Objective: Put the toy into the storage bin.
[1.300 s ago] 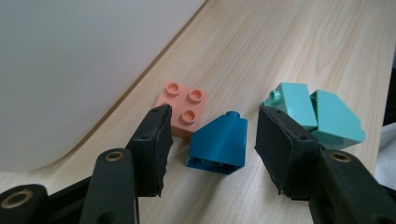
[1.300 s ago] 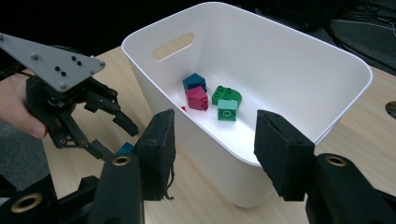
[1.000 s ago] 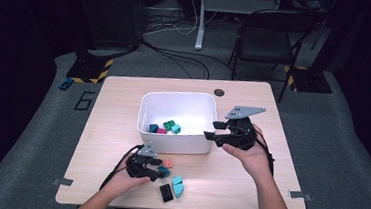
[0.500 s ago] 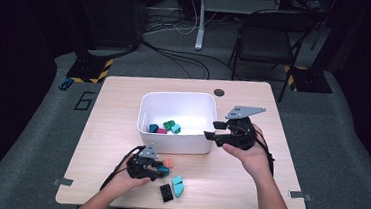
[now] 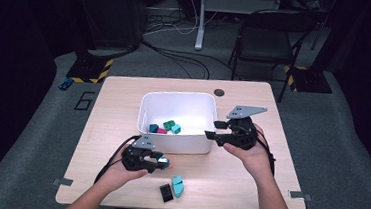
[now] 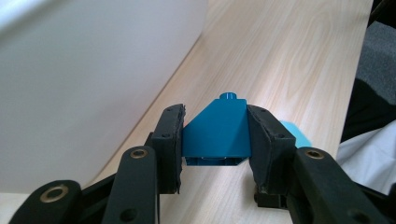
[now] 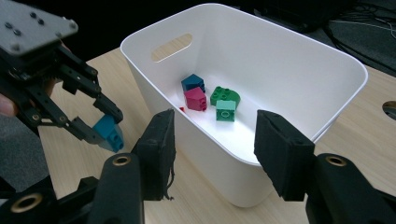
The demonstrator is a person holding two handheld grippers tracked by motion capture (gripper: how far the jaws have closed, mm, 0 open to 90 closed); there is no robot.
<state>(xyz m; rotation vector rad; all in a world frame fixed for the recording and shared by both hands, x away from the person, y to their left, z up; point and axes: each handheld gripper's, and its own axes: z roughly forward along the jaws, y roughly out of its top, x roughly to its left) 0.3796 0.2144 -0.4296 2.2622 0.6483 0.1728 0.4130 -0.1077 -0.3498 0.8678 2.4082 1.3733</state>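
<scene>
Blue brick picked up, bin next

The left gripper [image 5: 155, 163] has just closed its jaws on a blue sloped brick [image 6: 215, 133], held near the tabletop's front edge, just in front of the white bin [image 5: 145, 106]. The right gripper [image 5: 215, 129] hangs by the bin's right wall, jaws apart, empty. My worry: the pads [image 6: 173, 140] press on slanted faces, so the brick could squirt out, or clip the rim.

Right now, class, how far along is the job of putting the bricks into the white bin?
Done: four bricks lie in the white bin. In hand: the left gripper grips a blue brick beside it. Left: a black brick and a light blue brick on the table.
</scene>
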